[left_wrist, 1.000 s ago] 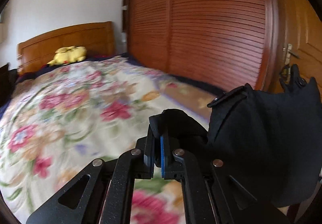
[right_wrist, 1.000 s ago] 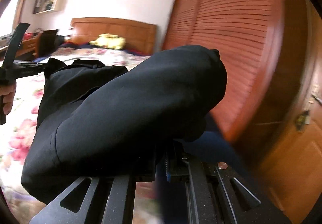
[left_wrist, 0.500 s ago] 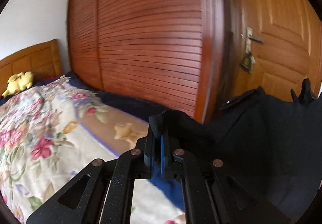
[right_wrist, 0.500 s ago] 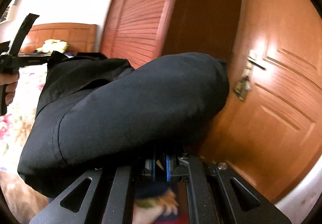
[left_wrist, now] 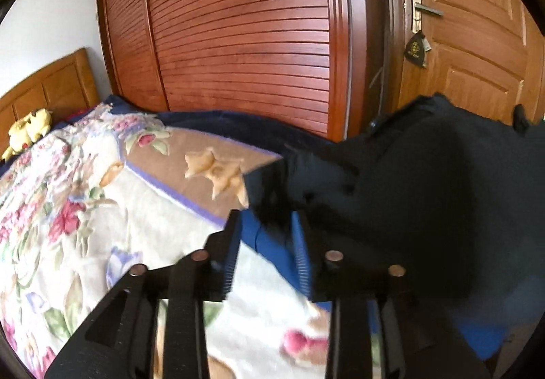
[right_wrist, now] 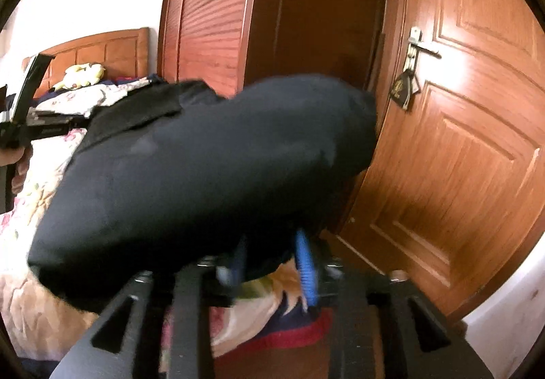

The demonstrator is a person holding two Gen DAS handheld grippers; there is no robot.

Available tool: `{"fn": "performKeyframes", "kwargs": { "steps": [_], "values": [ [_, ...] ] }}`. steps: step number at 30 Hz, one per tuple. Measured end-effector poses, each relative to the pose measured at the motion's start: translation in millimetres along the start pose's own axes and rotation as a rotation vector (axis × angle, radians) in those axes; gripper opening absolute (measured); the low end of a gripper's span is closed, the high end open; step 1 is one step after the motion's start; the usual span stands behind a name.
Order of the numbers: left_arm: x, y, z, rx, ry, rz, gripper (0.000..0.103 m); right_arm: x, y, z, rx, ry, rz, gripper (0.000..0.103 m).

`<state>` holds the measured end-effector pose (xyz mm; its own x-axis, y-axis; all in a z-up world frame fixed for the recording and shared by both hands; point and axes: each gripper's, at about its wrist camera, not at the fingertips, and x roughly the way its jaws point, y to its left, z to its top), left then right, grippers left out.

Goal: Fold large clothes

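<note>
A large black garment (left_wrist: 425,195) hangs in a bunch over the bed's corner, at the right of the left wrist view. One of its edges lies between the fingers of my left gripper (left_wrist: 267,229), whose jaws are opening, and the blue pads stand clear of the cloth. In the right wrist view the black garment (right_wrist: 204,174) bulges above my right gripper (right_wrist: 272,256). Its jaws are opening too, with dark cloth loose between the blue pads. The left gripper (right_wrist: 20,120) shows at the far left, held by a hand (right_wrist: 18,171).
A floral quilt (left_wrist: 102,225) covers the bed, with a blue sheet edge (left_wrist: 272,246) at its corner. A yellow plush toy (left_wrist: 29,132) lies by the wooden headboard (left_wrist: 47,89). Behind stand a louvred wardrobe (left_wrist: 238,38) and a wooden door (right_wrist: 460,140) with keys on its handle (right_wrist: 419,45).
Both views have swung from the bed toward the wardrobe and door. Both grippers, earlier shut on the black garment, now have their pads apart.
</note>
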<state>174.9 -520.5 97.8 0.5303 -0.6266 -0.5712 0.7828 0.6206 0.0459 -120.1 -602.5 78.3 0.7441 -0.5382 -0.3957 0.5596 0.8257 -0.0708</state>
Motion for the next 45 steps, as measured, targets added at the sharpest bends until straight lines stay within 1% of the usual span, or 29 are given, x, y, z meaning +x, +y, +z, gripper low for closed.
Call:
{"fn": "performKeyframes", "kwargs": {
  "steps": [1,3,4,5,6,7,8,11,14,17,19,20,22,26,30,34,38,39,43,45],
  "values": [
    [-4.5,2.4,-2.9,-0.004,-0.003,-0.008,0.042,-8.2,0.4,-1.3,0.004,-0.017,-0.009,0.048],
    [-24.2,3.4,-12.4,-0.002,-0.018,-0.025,0.045,-24.0,-0.8,-0.5,0.016,-0.05,-0.007,0.053],
    [-33.1,4.1,-17.5,-0.001,-0.023,-0.033,0.054,-33.5,2.4,0.7,0.016,-0.061,-0.005,0.054],
    [-38.4,5.1,-22.5,-0.005,-0.027,-0.045,0.07,-40.4,4.9,0.7,0.012,-0.067,-0.004,0.054],
    [-50.5,7.0,-29.5,-0.016,-0.036,-0.062,0.078,-49.2,9.4,2.1,0.009,-0.074,-0.003,0.054],
    [-58.1,9.1,-34.0,-0.025,-0.044,-0.073,0.083,-59.4,12.7,1.7,0.003,-0.081,-0.003,0.054],
    [-71.7,11.1,-41.1,-0.035,-0.047,-0.087,0.083,-68.9,16.9,0.7,0.003,-0.092,-0.002,0.054],
    [-96.4,16.1,-55.4,-0.049,-0.045,-0.085,0.083,-99.3,30.0,-3.5,0.015,-0.129,0.03,0.058],
    [-128.3,21.1,-73.4,-0.051,-0.073,-0.056,0.084,-120.4,44.3,-11.5,0.003,-0.146,0.067,0.061],
    [-158.6,29.7,-91.9,-0.054,-0.092,-0.025,0.084,-131.7,65.5,-18.2,-0.012,-0.145,0.126,0.068],
    [-180.9,40.3,-106.6,-0.066,-0.101,0.012,0.084,-138.0,82.4,-20.4,-0.023,-0.149,0.166,0.072],
    [-190.6,44.9,-113.4,-0.073,-0.108,0.018,0.084,-140.5,92.4,-21.7,-0.03,-0.151,0.187,0.073],
    [-207.1,56.9,-127.2,-0.089,-0.115,0.039,0.084,-140.2,110.8,-25.0,-0.039,-0.149,0.226,0.076],
    [-233.2,78.3,-158.3,-0.118,-0.105,0.107,0.084,-139.2,147.5,-28.3,-0.05,-0.141,0.327,0.077],
    [-258.6,104.1,-193.5,-0.167,-0.105,0.189,0.084,-134.8,184.6,-33.4,-0.071,-0.134,0.429,0.077],
    [-276.5,124.1,-221.7,-0.19,-0.101,0.266,0.084,-126.7,224.1,-32.8,-0.104,-0.125,0.524,0.077],
    [-294.1,147.6,-254.8,-0.245,-0.095,0.348,0.084,-123.9,265.8,-36.7,-0.138,-0.124,0.606,0.077],
    [-299.4,154.5,-265.7,-0.267,-0.093,0.378,0.084,-121.7,275.8,-38.2,-0.147,-0.123,0.625,0.077],
    [-314.1,174.8,-295.3,-0.33,-0.101,0.413,0.084,-116.6,311.3,-45.3,-0.161,-0.114,0.705,0.077],
    [-320.9,184.5,-306.3,-0.346,-0.099,0.45,0.084,-111.9,326.9,-48.0,-0.172,-0.101,0.733,0.076]
  ]
}}
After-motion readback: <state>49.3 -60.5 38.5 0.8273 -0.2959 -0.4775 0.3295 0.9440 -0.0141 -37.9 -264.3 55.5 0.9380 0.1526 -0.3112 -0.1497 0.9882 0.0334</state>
